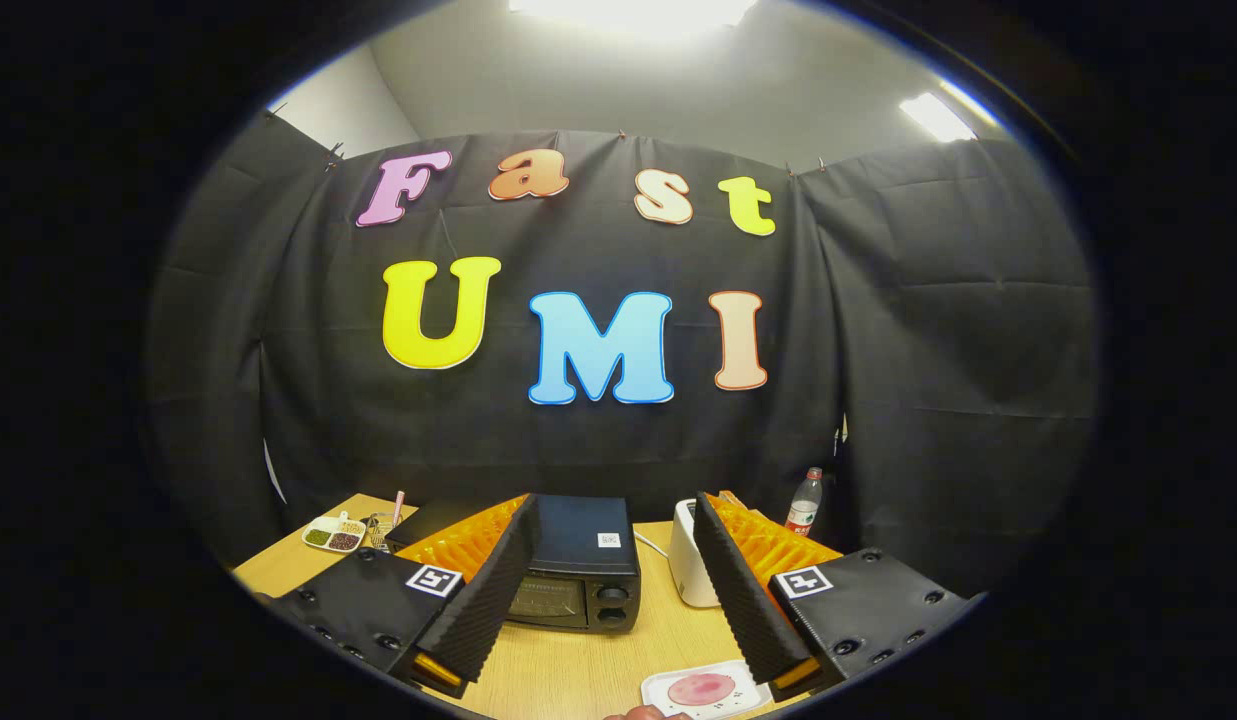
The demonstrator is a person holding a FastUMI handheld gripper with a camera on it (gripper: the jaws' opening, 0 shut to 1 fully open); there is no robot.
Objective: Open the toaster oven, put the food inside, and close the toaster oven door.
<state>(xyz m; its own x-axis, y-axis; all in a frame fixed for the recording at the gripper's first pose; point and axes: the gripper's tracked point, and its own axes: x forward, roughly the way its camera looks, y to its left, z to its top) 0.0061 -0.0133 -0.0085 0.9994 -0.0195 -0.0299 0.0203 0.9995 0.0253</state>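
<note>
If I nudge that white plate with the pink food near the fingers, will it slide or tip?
The plate looks flat and low, so it probably won't tip. On the smooth wooden table it would likely slide easily. It looks light, so a push from the open gripper may skid it; a person's fingertip at its edge may be steadying it.

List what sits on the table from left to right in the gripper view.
Divided dish of beans → black toaster oven, door shut, seen between the open gripper fingers → white appliance → plastic bottle. Nearer, between the fingers: a white plate with food.
</note>
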